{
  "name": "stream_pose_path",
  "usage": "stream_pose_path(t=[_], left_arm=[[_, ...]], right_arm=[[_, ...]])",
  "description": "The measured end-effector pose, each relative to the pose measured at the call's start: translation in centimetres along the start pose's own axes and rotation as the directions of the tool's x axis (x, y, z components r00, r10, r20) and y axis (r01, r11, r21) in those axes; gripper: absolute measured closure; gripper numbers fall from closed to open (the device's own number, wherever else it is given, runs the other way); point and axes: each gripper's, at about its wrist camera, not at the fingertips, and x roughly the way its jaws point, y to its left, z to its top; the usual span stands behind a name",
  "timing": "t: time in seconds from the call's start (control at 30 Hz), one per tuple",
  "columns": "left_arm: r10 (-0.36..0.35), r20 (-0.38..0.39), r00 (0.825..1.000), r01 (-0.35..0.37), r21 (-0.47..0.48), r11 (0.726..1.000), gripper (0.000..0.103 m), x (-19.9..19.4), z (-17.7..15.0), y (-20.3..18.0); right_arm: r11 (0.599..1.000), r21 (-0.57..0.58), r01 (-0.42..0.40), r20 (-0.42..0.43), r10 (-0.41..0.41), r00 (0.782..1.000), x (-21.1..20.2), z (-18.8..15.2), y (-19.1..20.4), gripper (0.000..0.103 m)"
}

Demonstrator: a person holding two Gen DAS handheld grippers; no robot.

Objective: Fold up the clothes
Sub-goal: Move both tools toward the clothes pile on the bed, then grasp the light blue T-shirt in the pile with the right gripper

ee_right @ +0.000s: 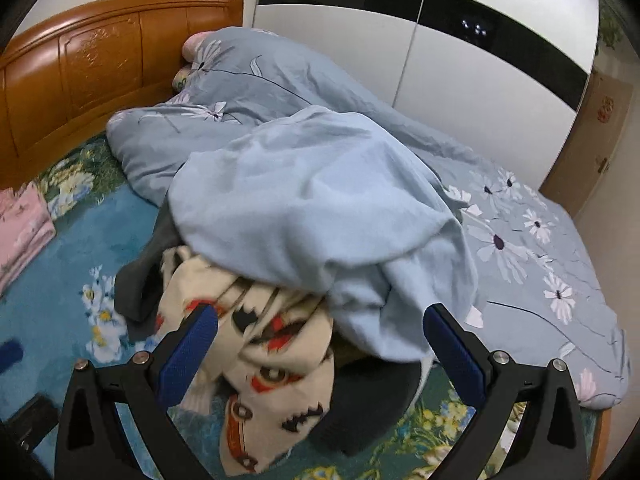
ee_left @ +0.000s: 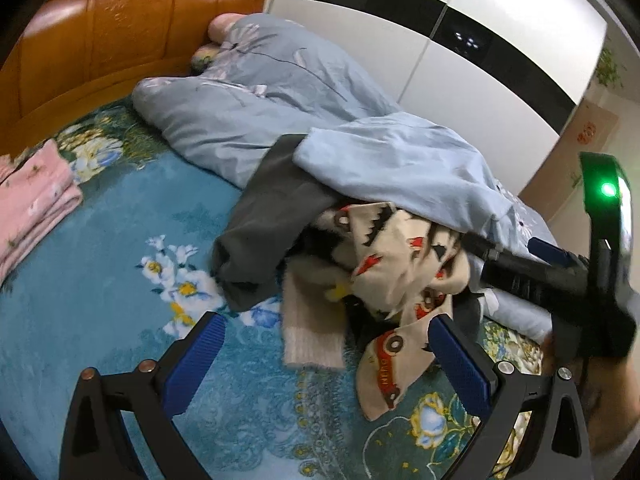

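The left tool (ee_left: 326, 354) stands open with nothing between its blue pads (ee_left: 198, 364), low over the bed (ee_left: 100, 300); just ahead of it lies a pile of clothes — a cream car-print garment (ee_left: 394, 280) heaped toward its right finger, a pale pink knit piece (ee_left: 312, 320) straight in front and lying flat on the teal floral cover, a grey garment (ee_left: 264, 216) ahead and a little left; a light blue cloth (ee_left: 400, 164) drapes over the far side of the pile; well off to the tool's left sits a folded pink item (ee_left: 32, 200) near the headboard (ee_left: 120, 40); beyond the pile a grey-blue quilt (ee_left: 256, 100) is bunched against the headboard.

The right tool (ee_right: 320, 344) is open too, gripping nothing; in the left wrist view its dark body (ee_left: 532, 276) reaches in from the right, with the tip lying over the car-print garment, though whether it touches the cloth cannot be told; a green light (ee_left: 608, 190) glows on it; in its own view the car-print garment (ee_right: 276, 360) fills the space between and under the fingers, nearer the left one; the light blue cloth (ee_right: 312, 208) hangs just ahead, overlapping the garment's far edge; a dark grey garment (ee_right: 376, 396) lies below, toward the right finger; the flowered quilt (ee_right: 520, 240) spreads ahead and right; a white wardrobe (ee_right: 460, 60) with a black band stands past the bed.
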Motion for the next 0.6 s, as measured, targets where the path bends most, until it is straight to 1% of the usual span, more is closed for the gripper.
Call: stream_pose_path(t=[0.1, 0.17, 0.2, 0.23, 0.27, 0.3, 0.33, 0.37, 0.4, 0.43, 0.5, 0.53, 0.6], left_arm=[[0.019, -0.002, 1.0, -0.019, -0.008, 1.0, 0.0, -0.4, -0.4, 0.9], [0.024, 0.002, 1.0, -0.024, -0.004, 1.0, 0.0, -0.7, -0.5, 1.2], [0.026, 0.004, 1.0, -0.026, -0.005, 1.0, 0.0, -0.9, -0.6, 1.4], [0.03, 0.005, 1.0, -0.03, -0.008, 1.0, 0.0, -1.0, -0.7, 1.5], [0.033, 0.006, 0.999, -0.033, -0.012, 0.999, 0.0, -1.2, -0.8, 1.7], [0.036, 0.007, 0.999, -0.036, -0.015, 0.999, 0.0, -1.3, -0.8, 1.9], [0.04, 0.008, 0.999, -0.039, -0.019, 0.999, 0.0, -1.5, -0.9, 2.1], [0.043, 0.009, 0.999, -0.043, -0.023, 0.999, 0.0, -1.6, -1.0, 2.3], [0.046, 0.011, 0.999, -0.046, -0.026, 0.999, 0.0, -1.8, -1.1, 2.5], [0.049, 0.015, 0.999, -0.049, -0.028, 0.998, 0.0, -2.0, -1.2, 2.7], [0.054, 0.026, 0.998, -0.053, -0.032, 0.998, 0.0, -2.5, -1.3, 3.2], [0.056, 0.031, 0.998, -0.055, -0.037, 0.998, 0.0, -2.7, -1.4, 3.4], [0.06, 0.035, 0.998, -0.058, -0.058, 0.997, 0.0, -3.0, -1.5, 4.1]], right_arm=[[0.998, -0.056, 0.039, -0.008, -0.04, 0.999, 1.6, 1.1, 0.6, 0.001], [0.993, -0.098, 0.065, -0.003, -0.066, 0.998, 2.3, 1.8, 1.2, 0.004], [0.99, -0.12, 0.074, -0.011, -0.076, 0.997, 2.8, 2.1, 1.5, 0.013], [0.987, -0.141, 0.082, -0.022, -0.086, 0.996, 3.2, 2.4, 1.8, 0.028], [0.982, -0.163, 0.09, -0.032, -0.096, 0.995, 3.7, 2.7, 2.2, 0.039], [0.981, -0.165, 0.101, -0.042, -0.109, 0.993, 4.0, 3.0, 2.1, 0.052], [0.98, -0.162, 0.113, -0.052, -0.123, 0.991, 4.3, 3.3, 2.0, 0.057], [0.984, -0.143, 0.11, -0.06, -0.119, 0.991, 4.4, 3.7, 1.7, 0.062], [0.987, -0.12, 0.103, -0.068, -0.112, 0.991, 4.3, 4.1, 1.3, 0.071], [0.991, -0.093, 0.101, -0.055, -0.106, 0.993, 3.6, 4.7, 0.8, 0.077], [0.993, -0.057, 0.107, -0.003, -0.108, 0.994, 1.8, 5.5, 0.3, 0.081], [0.993, -0.041, 0.107, 0.037, -0.105, 0.994, 0.3, 6.1, 0.0, 0.082], [0.995, -0.035, 0.097, 0.088, -0.093, 0.992, -1.8, 7.0, -0.3, 0.083]])
